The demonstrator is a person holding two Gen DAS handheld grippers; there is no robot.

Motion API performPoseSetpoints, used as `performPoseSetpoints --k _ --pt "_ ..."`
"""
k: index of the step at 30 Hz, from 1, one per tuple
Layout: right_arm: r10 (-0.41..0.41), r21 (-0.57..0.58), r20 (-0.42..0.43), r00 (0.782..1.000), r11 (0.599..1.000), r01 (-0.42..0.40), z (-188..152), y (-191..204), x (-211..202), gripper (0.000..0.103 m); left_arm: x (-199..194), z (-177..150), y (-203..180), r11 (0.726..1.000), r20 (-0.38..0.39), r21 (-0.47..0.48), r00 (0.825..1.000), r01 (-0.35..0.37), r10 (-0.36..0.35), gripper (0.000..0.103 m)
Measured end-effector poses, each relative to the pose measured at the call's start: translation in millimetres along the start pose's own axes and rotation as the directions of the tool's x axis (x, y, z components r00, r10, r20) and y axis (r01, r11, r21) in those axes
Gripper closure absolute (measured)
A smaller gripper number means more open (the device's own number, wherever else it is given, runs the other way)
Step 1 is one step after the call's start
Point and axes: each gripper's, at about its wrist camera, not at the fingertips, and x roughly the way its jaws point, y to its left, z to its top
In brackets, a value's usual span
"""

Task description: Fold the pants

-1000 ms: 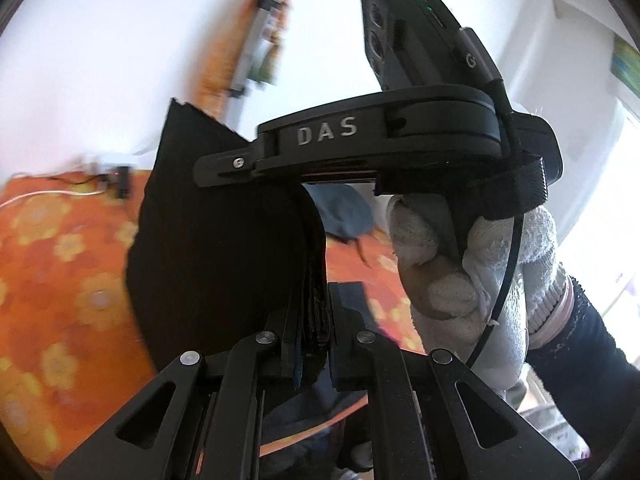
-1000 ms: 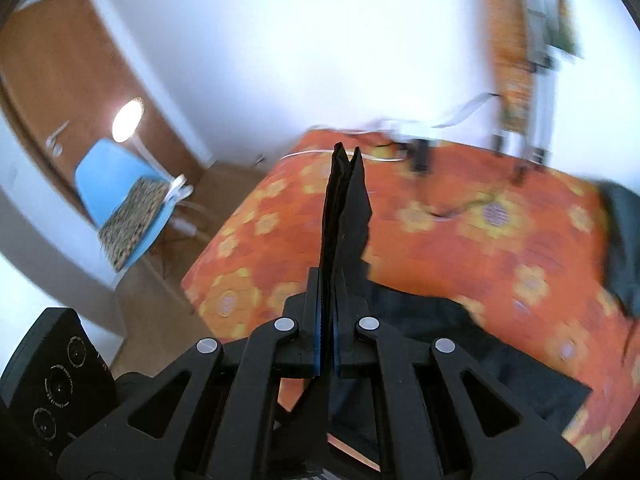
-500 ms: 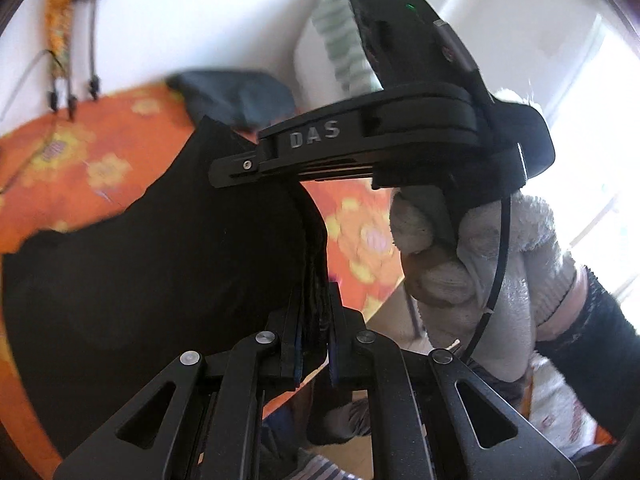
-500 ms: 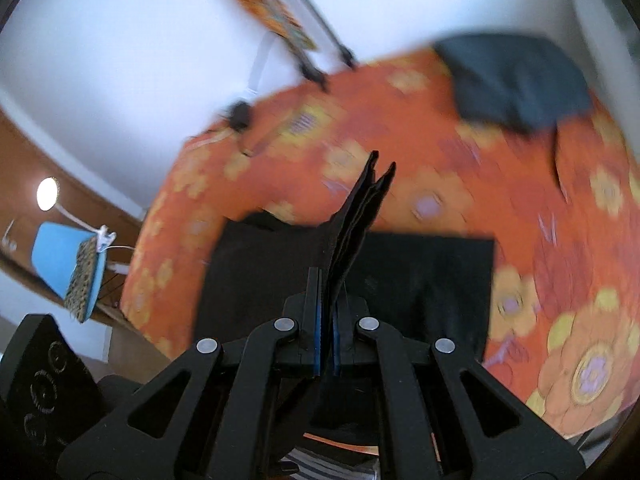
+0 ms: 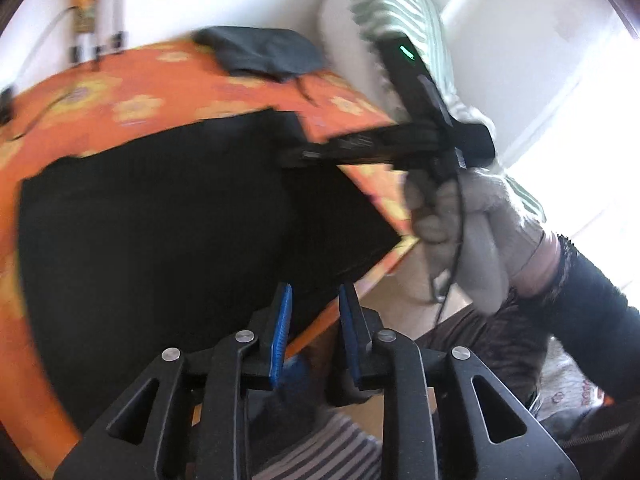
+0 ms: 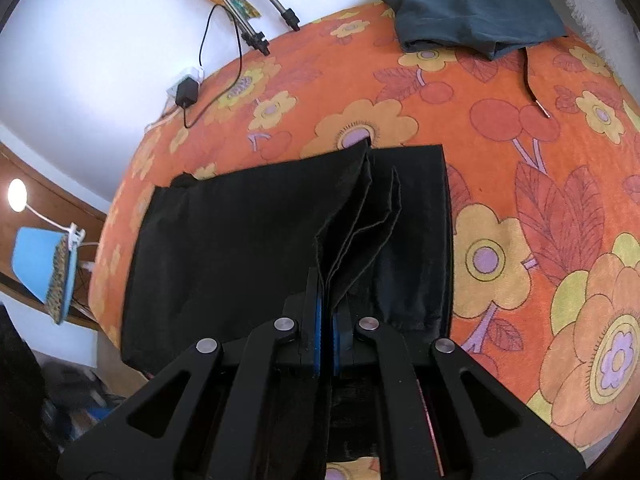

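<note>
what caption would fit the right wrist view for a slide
Right gripper shut on a layered edge of the black pants, laid folded on the orange floral bedspread.

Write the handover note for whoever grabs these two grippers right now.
Left gripper: open, nothing between its fingers, hovering over the near edge of the black pants.
Right gripper: shut on a stack of fabric layers at the pants' near edge, which stand up from the grip.
Pants: lying as a flat black rectangle on the orange flowered bedspread; a separate dark grey garment lies at the far side.
Done: pants laid down with at least one fold in.
Left: release the right grip, smooth the raised layers, probably fold once more.
</note>
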Motion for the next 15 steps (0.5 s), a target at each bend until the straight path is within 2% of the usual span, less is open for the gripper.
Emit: performPoseSetpoints --k 4,8,11,13,15 --pt "0.007 0.013 -0.003 1.000 1.000 -0.007 -8.7 -6.4 0.8 0.100 -25.1 -22.2 43.9 0.987 0.016 -0.061 0.988 -0.150 0.151 0.080" --pt "-0.029 -0.017 0.011 1.000 0.999 0.029 -8.9 -3.2 1.1 0.099 -16.4 -34.2 91.0 0.969 -0.031 -0.135 0.978 -0.208 0.205 0.080" --pt "-0.073 -0.096 0.091 0.993 0.992 0.082 -1.7 7.9 -7.7 0.097 -6.5 -40.7 100.5 0.967 -0.051 -0.154 0.979 -0.204 0.199 0.080" --pt "-0.161 -0.146 0.118 0.980 0.973 0.177 7.4 13.2 -8.3 0.085 0.7 -37.9 104.1 0.967 -0.051 -0.150 0.979 -0.203 0.198 0.080" --pt "-0.257 -0.149 0.122 0.959 0.950 0.274 13.9 12.9 -9.7 0.082 -1.6 -39.6 100.5 0.968 -0.045 -0.135 0.978 -0.209 0.205 0.080"
